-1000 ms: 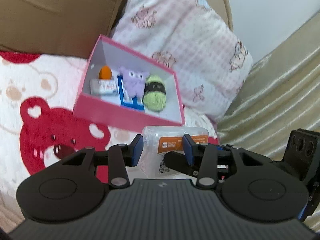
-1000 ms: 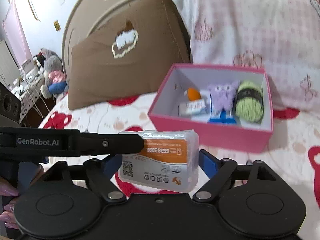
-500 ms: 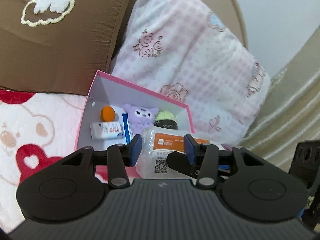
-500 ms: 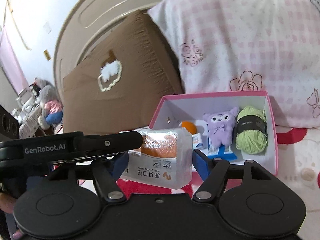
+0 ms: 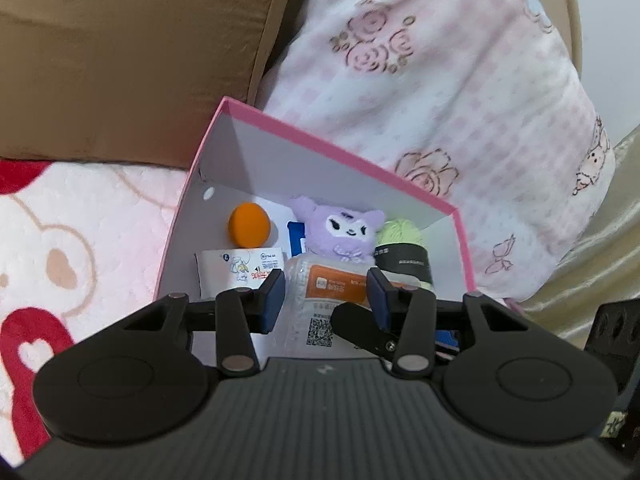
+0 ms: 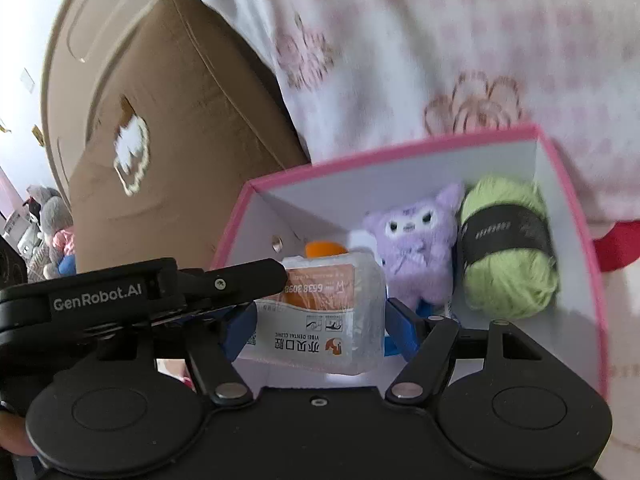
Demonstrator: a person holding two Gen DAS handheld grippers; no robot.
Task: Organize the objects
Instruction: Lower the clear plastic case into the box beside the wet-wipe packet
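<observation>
A clear plastic packet (image 5: 320, 316) with an orange label hangs between both grippers over the front of the open pink box (image 5: 340, 152). My left gripper (image 5: 326, 300) is shut on its narrow side. My right gripper (image 6: 316, 332) grips the packet (image 6: 320, 320) across its width, blue pads against both ends. One of the left gripper's fingers (image 6: 224, 284) lies across the packet's top in the right wrist view. Inside the box (image 6: 380, 152) sit a purple plush (image 5: 340, 232), a green yarn ball (image 5: 400, 236), an orange ball (image 5: 248, 226) and a small white pack (image 5: 240, 268).
A brown pillow (image 5: 120, 60) and a pink-checked pillow (image 5: 440, 80) lean right behind the box. The box rests on a white blanket with a red bear print (image 5: 60, 240). Gold bedding (image 5: 600, 260) rises at the right. A curved headboard (image 6: 100, 20) stands behind.
Both grippers have carried the packet forward and down, from in front of the box to over its front wall. The box and the pillows now look much nearer.
</observation>
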